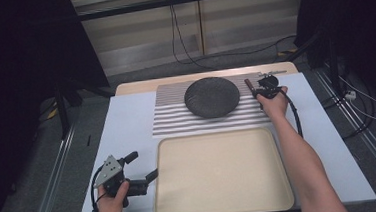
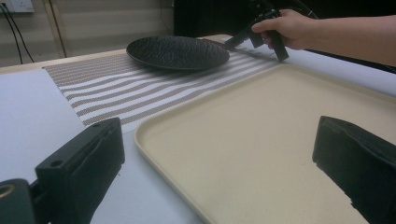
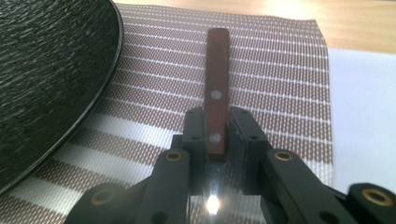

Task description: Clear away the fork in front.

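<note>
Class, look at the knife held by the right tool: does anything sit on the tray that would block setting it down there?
Nothing visible does. The tray is bare, and the knife, gripped by the right tool, lies beside the plate, not under it.

Dark round plate (image 1: 211, 97), textured, sits on a brown-and-white striped placemat (image 1: 177, 118) at the far side of the table. An empty beige tray (image 1: 221, 174) lies just nearer, its far rim touching the mat's edge. A white sheet (image 1: 127, 125) covers the wooden tabletop (image 1: 134, 87) (bare strip at far edge). A black cable (image 1: 181, 41) trails on the floor beyond.
</note>
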`<state>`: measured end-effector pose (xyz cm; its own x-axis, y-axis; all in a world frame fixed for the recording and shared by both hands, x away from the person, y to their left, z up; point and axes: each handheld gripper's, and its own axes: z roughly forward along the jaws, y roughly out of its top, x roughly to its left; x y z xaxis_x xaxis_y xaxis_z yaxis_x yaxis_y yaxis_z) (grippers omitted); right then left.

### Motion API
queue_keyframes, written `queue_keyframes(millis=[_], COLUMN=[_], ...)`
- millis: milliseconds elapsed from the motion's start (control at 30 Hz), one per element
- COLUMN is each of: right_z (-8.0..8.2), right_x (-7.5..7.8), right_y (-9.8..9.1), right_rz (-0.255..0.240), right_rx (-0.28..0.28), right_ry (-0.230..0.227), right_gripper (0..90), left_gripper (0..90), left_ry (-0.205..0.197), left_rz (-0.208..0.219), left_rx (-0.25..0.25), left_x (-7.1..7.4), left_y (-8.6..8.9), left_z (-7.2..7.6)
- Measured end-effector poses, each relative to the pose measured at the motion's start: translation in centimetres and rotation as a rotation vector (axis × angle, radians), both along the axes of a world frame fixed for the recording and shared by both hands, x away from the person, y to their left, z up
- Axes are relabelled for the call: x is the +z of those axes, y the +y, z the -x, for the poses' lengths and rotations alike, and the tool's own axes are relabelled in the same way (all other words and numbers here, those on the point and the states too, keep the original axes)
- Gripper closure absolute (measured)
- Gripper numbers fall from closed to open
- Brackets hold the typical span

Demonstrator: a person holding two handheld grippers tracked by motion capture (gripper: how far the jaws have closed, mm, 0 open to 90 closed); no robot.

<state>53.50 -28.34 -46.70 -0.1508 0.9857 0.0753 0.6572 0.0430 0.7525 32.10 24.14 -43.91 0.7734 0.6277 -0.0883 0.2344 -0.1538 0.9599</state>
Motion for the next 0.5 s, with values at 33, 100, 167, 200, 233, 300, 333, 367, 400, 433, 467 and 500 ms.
queue_keyframes(millis=[33, 100, 167, 200, 233, 300, 333, 367, 400, 433, 467, 500], right_z=[0.2, 0.6, 1.3, 1.8, 2.1, 3.1, 3.6, 4.1, 4.5, 4.9, 5.3, 5.5], right_x=[0.0, 0.2, 0.4, 0.4, 0.5, 0.6, 0.6, 0.6, 0.7, 0.8, 0.8, 0.9], right_y=[0.0, 0.2, 0.1, 0.0, -0.1, -0.3, -0.5, -0.6, -0.8, -0.9, -1.0, -1.1], right_rz=[0.004, 0.026, 0.019, 0.011, 0.006, 0.002, -0.003, -0.003, -0.007, -0.006, 0.007, 0.01], right_rx=[0.004, 0.021, 0.037, 0.047, 0.054, 0.066, 0.064, 0.069, 0.078, 0.084, 0.094, 0.098], right_ry=[0.003, 0.015, 0.029, 0.038, 0.046, 0.052, 0.06, 0.059, 0.068, 0.073, 0.077, 0.086], right_gripper=[78.0, 78.2, 78.2, 78.3, 78.3, 78.3, 78.2, 78.2, 78.2, 78.2, 77.9, 77.4], left_gripper=[2.5, 2.5, 2.5, 2.5, 2.5, 2.5, 2.5, 2.5, 2.5, 2.5, 2.5, 2.5], left_ry=[0.0, 0.0, 0.003, 0.004, 0.002, 0.001, -0.002, -0.005, -0.009, -0.006, -0.005, -0.007], left_rz=[0.0, 0.002, 0.005, 0.005, 0.004, 0.008, 0.009, 0.004, 0.007, 0.01, 0.009, 0.006], left_rx=[0.001, 0.003, 0.007, 0.005, 0.002, -0.001, 0.002, 0.0, 0.0, 0.0, -0.001, -0.004], left_x=[0.0, 0.0, 0.0, 0.0, 0.0, 0.1, 0.1, 0.2, 0.2, 0.2, 0.2, 0.2], left_y=[0.0, 0.1, 0.0, 0.0, 0.0, -0.2, -0.2, -0.2, -0.2, -0.3, -0.3, -0.3], left_z=[0.0, -0.1, -0.2, -0.2, -0.2, -0.1, -0.1, -0.1, -0.1, 0.0, 0.0, 0.0])
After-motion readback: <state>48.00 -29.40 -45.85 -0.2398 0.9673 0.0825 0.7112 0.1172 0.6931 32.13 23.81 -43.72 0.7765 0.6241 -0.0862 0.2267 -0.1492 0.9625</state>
